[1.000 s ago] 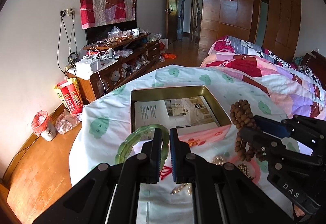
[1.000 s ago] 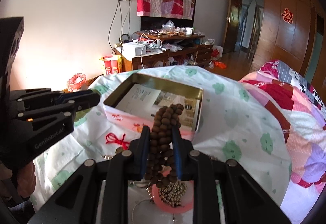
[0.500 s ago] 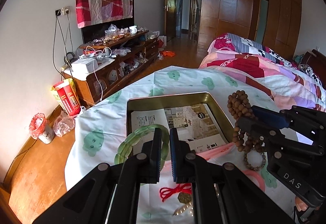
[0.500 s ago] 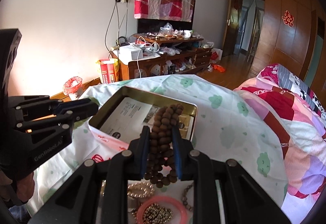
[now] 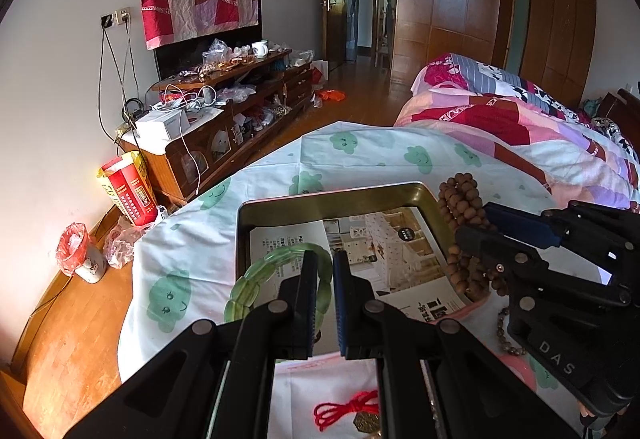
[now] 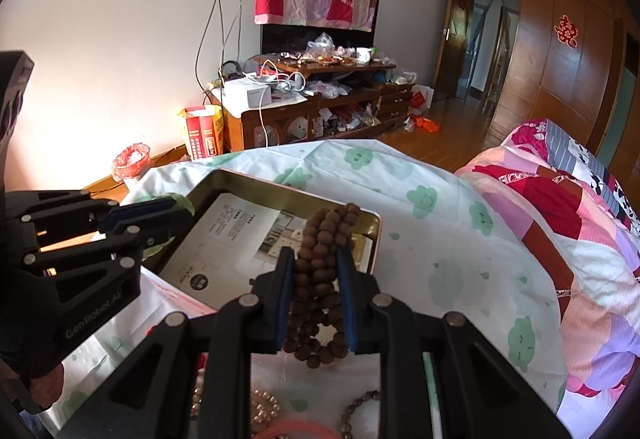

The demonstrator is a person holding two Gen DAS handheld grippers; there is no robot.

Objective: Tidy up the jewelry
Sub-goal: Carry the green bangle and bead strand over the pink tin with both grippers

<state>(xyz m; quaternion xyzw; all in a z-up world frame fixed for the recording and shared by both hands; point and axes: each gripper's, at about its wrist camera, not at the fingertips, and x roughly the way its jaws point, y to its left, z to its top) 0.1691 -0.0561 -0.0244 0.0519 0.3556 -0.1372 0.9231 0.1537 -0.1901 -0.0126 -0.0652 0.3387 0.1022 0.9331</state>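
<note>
My left gripper [image 5: 325,259] is shut on a green jade bangle [image 5: 256,279] and holds it over the near left part of an open gold metal tin [image 5: 332,199] lined with printed paper. My right gripper [image 6: 316,259] is shut on a bundle of brown wooden prayer beads [image 6: 324,239], held over the tin's [image 6: 288,193] near right rim. The beads also show in the left wrist view [image 5: 460,199]. The tin sits on a white cloth with green clouds.
A red cord with a gold charm [image 5: 348,409], a small dark bead bracelet [image 5: 506,335] and metal bead jewelry [image 6: 264,409] lie on the cloth near me. A quilted bed [image 6: 560,219] is to the right. A cluttered wooden TV cabinet [image 5: 224,127] stands behind.
Both grippers have moved forward with their loads, from over the loose jewelry to over the tin. The bangle and beads now hang above the tin's near edge.
</note>
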